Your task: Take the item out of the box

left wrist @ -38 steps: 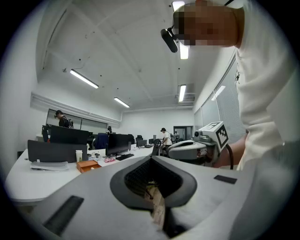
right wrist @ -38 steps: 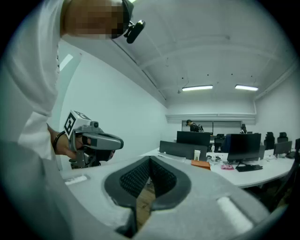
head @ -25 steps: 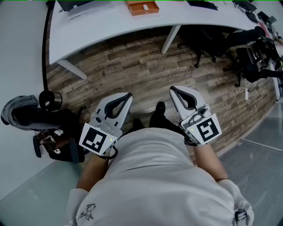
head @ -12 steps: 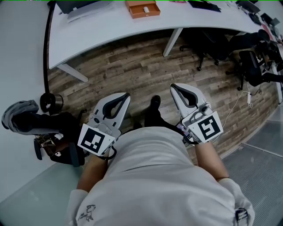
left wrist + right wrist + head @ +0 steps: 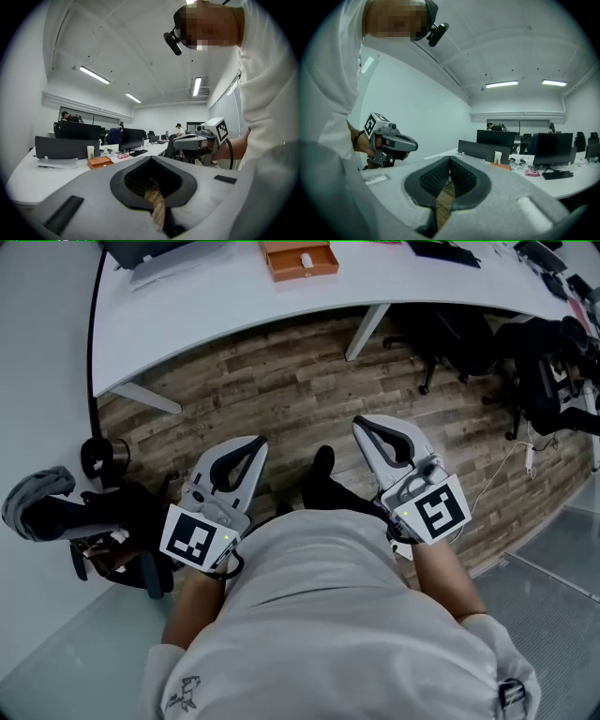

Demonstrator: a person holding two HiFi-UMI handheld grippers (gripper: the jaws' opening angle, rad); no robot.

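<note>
An open orange box (image 5: 300, 259) lies on the white table (image 5: 234, 306) at the far edge of the head view, with a small white item (image 5: 307, 260) inside it. Both grippers hang in front of the person's body over the wooden floor, well short of the table. My left gripper (image 5: 257, 441) is shut with nothing in it. My right gripper (image 5: 360, 423) is shut and empty as well. The box (image 5: 99, 161) shows small and distant in the left gripper view, and the box (image 5: 500, 166) is farther still in the right gripper view.
A laptop (image 5: 159, 254) lies left of the box. Black office chairs (image 5: 450, 334) stand under the table at the right. A dark bag (image 5: 103, 521) and a black pole (image 5: 94, 352) are at the left. A white cable (image 5: 511, 451) trails on the floor.
The person has stepped toward the table, and both grippers have come forward with the body. Their jaws stay shut. The box has not moved on the table.
</note>
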